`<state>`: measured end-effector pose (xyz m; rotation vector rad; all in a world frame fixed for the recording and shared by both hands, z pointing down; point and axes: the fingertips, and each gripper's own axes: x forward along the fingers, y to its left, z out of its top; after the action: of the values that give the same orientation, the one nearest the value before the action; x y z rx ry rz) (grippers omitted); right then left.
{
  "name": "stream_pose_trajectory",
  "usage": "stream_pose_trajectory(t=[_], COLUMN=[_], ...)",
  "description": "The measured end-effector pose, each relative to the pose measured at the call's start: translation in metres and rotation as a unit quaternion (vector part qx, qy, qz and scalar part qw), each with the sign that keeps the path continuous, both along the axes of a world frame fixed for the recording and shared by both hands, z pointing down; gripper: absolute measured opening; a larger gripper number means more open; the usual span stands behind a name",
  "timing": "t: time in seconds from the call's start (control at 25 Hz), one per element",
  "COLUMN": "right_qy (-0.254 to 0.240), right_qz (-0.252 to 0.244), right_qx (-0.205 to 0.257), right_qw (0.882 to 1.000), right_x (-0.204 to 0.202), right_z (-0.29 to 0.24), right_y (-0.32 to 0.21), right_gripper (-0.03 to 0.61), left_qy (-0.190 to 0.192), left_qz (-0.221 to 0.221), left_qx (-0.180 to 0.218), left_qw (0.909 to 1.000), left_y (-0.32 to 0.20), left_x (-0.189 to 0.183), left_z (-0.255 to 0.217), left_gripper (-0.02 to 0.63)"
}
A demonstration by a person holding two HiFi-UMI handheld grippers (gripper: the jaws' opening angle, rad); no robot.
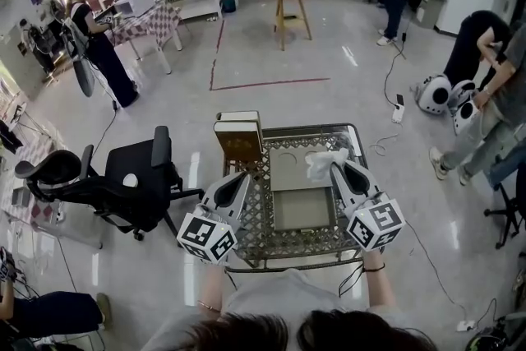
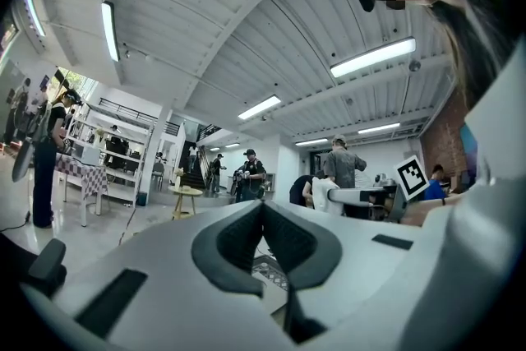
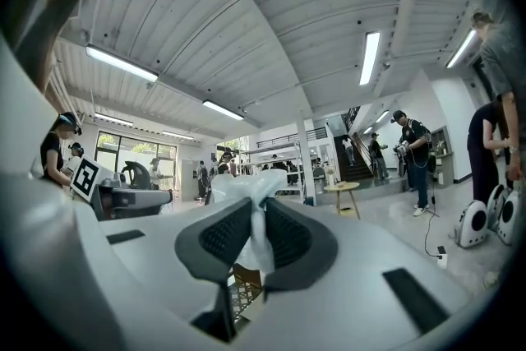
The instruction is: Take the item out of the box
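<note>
Right gripper clamped on thin white plastic wrapping, at one o'clock of the box; film may slip or tear under load. Left gripper closed, empty.

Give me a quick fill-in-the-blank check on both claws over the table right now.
1. The right claw is shut on a crumpled plastic bag whose colour is ___.
2. The left claw is shut and holds ___.
3. The black office chair stands beside the table on the ___ claw's side.

Missing words: white; nothing; left
</note>
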<state>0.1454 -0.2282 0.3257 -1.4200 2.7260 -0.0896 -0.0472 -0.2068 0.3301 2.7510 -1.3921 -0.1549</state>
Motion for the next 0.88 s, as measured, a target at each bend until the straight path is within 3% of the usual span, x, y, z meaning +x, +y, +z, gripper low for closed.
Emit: stream_pose_trajectory(t=[0.88], right_qy=[0.004], right_qz=[0.017], right_qx=[0.013], right_qw=[1.0], right_x=[0.012], right_z=[-0.006], right_y=[0.001], right_gripper=[0.064], left_qy=[0.004], left_qz=[0.004], left_qx=[0.014], left_qw=[0.9999], left_y=[0.001], left_x=[0.005], left_z=[-0.011], left_gripper=[0.017])
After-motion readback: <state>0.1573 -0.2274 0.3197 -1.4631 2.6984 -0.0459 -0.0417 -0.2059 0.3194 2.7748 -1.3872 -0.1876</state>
